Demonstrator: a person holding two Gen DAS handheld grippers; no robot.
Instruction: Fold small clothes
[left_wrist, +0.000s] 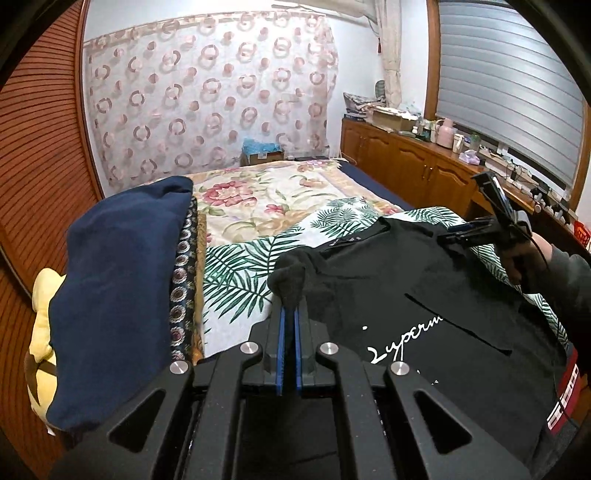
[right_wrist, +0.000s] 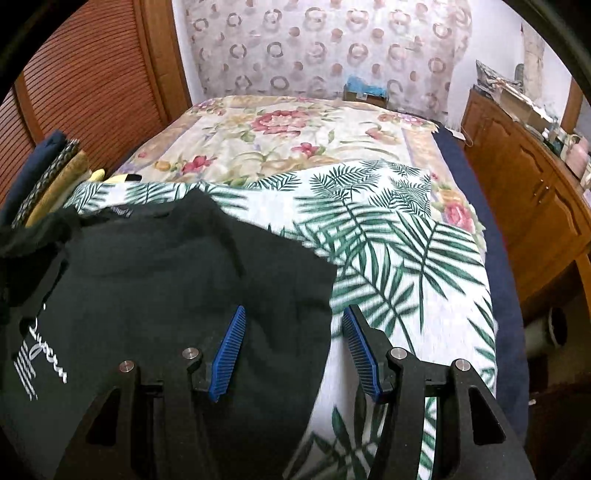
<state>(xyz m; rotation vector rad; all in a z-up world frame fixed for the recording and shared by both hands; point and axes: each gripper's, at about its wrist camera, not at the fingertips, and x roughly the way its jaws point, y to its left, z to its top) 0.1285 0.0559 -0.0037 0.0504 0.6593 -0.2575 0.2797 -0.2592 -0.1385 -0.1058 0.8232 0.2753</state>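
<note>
A black T-shirt with white script lettering lies spread on a palm-leaf cloth on the bed. My left gripper is shut on a bunched sleeve at the shirt's left side, lifted off the cloth. In the right wrist view the T-shirt fills the lower left. My right gripper stands open above the shirt's right edge, its left blue pad over black fabric and its right pad over the leaf cloth. Nothing is pinched between them. A gloved hand holds the right gripper.
A stack of folded clothes topped by a navy piece sits at the left, a yellow item beside it. A floral bedspread lies beyond. A cluttered wooden cabinet runs along the right. A cardboard box stands past the bed's end.
</note>
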